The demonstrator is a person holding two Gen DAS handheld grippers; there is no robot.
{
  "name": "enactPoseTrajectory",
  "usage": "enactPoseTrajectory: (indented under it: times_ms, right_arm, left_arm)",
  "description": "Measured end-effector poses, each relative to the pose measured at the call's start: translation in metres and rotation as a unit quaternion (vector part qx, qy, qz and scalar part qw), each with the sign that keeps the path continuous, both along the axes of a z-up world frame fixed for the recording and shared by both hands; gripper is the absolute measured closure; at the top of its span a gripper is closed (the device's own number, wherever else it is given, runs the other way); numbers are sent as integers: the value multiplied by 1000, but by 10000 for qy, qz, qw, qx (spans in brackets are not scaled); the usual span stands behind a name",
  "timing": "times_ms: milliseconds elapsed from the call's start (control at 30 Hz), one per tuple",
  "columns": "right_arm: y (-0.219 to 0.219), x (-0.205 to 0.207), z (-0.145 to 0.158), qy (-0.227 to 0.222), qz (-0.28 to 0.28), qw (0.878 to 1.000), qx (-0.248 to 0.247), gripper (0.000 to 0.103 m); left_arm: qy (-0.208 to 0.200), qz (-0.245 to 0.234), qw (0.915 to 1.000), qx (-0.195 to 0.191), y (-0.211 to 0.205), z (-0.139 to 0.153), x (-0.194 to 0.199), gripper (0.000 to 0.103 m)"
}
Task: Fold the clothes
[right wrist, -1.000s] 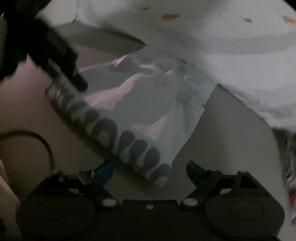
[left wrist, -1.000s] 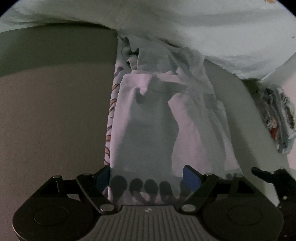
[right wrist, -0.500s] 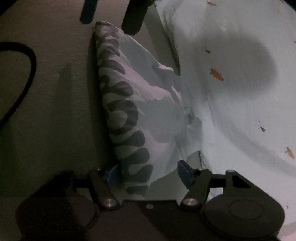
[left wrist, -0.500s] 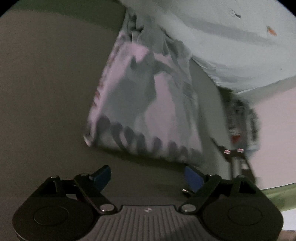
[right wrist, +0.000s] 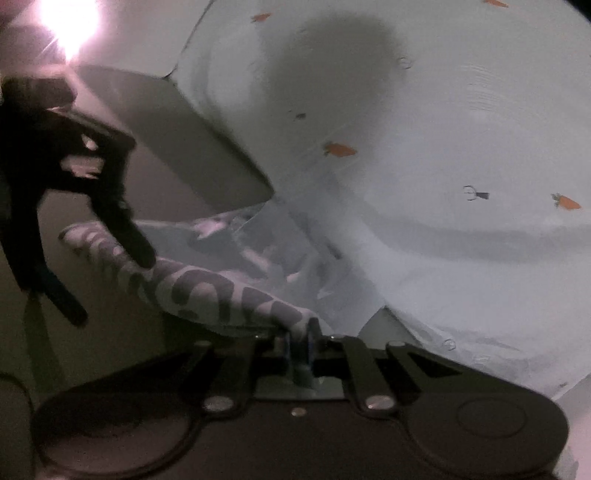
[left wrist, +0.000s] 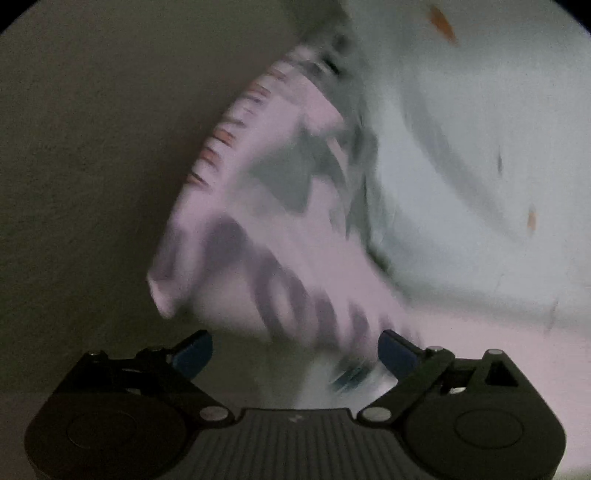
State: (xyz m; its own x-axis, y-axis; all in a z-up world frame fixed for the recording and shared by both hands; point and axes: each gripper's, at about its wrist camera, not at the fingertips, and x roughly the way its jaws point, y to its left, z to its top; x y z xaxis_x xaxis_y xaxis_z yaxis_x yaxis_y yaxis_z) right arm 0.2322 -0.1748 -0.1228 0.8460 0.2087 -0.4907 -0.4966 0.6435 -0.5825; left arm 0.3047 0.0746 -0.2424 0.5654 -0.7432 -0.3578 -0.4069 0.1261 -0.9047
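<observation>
A pale folded garment [left wrist: 280, 229] with a dark squiggle-patterned hem lies on the dark surface, blurred in the left wrist view. My left gripper [left wrist: 295, 350] is open, its blue fingertips spread on either side of the hem's near edge. In the right wrist view my right gripper [right wrist: 300, 341] is shut on the garment's patterned hem [right wrist: 221, 291] at its corner. The left gripper [right wrist: 92, 206] shows there as a dark shape with open fingers over the hem's far end.
A light blue sheet [right wrist: 443, 147] printed with small carrots covers the right side; it also shows in the left wrist view [left wrist: 480, 147]. A bright light [right wrist: 70, 22] glares at the upper left. The dark surface [left wrist: 92, 184] extends to the left.
My right gripper has closed on the hem's corner; it was open around it before. My left gripper has swung over the garment and stays open. Both views have shifted.
</observation>
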Motion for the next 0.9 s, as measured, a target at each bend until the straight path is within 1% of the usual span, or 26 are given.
enactPoseTrajectory:
  times_ms: [67, 100, 133, 167, 233, 267, 300, 333, 400, 500, 600, 667, 700, 767, 833, 900]
  right_arm:
    - [-3, 2, 5, 55, -22, 9999, 99, 95]
    - [-3, 3, 4, 80, -22, 9999, 79, 95]
    - [-4, 1, 1, 86, -9, 10000, 24, 95]
    - [-4, -1, -2, 91, 5, 9999, -41, 95]
    - [-7, -5, -7, 93, 42, 9997, -227, 95]
    - [-8, -7, -10, 94, 64, 9994, -324, 95]
    - [-8, -8, -14, 93, 92, 9990, -428, 95]
    - [-8, -8, -20, 86, 112, 9985, -529, 95]
    - [-8, -9, -30, 71, 154, 9972, -735, 94]
    - [-5, -12, -49, 91, 201, 9945, -1024, 92]
    - [-3, -11, -69, 291, 265, 9916, -1230, 80]
    - [1, -13, -79, 442, 357, 9897, -1312, 74]
    - [3, -16, -82, 484, 365, 9901, -1267, 71]
    - [7, -20, -82, 486, 317, 9918, -1137, 54]
    - [11, -22, -84, 433, 283, 9930, -1063, 47]
    - [16, -18, -92, 290, 245, 9915, -1243, 46]
  left_arm:
    - [285, 496, 9976, -402, 5, -9, 4, 8]
    - [318, 706, 9956, -519, 8, -11, 6, 10]
    - [353, 892, 9942, -494, 12, -10, 7, 20]
    - [435, 1000, 9931, -421, 15, -10, 8, 27]
    - [604, 1119, 9910, -429, 19, -11, 10, 59]
    - [669, 1143, 9902, -443, 19, -12, 11, 68]
    - [741, 1122, 9901, -399, 20, -12, 13, 88]
    - [781, 1066, 9907, -309, 19, -10, 15, 92]
    - [771, 1008, 9918, -167, 18, -4, 19, 93]
    - [795, 975, 9919, -150, 17, 2, 23, 94]
    - [905, 1031, 9901, -311, 19, 1, 23, 94]
    - [1002, 1150, 9865, -592, 19, -3, 21, 94]
    - [1036, 1194, 9849, -700, 19, -4, 21, 94]
    - [1020, 1196, 9850, -706, 19, 0, 25, 94]
    - [1010, 1186, 9852, -714, 17, 2, 29, 94]
    - [1045, 1195, 9844, -765, 16, 3, 31, 94]
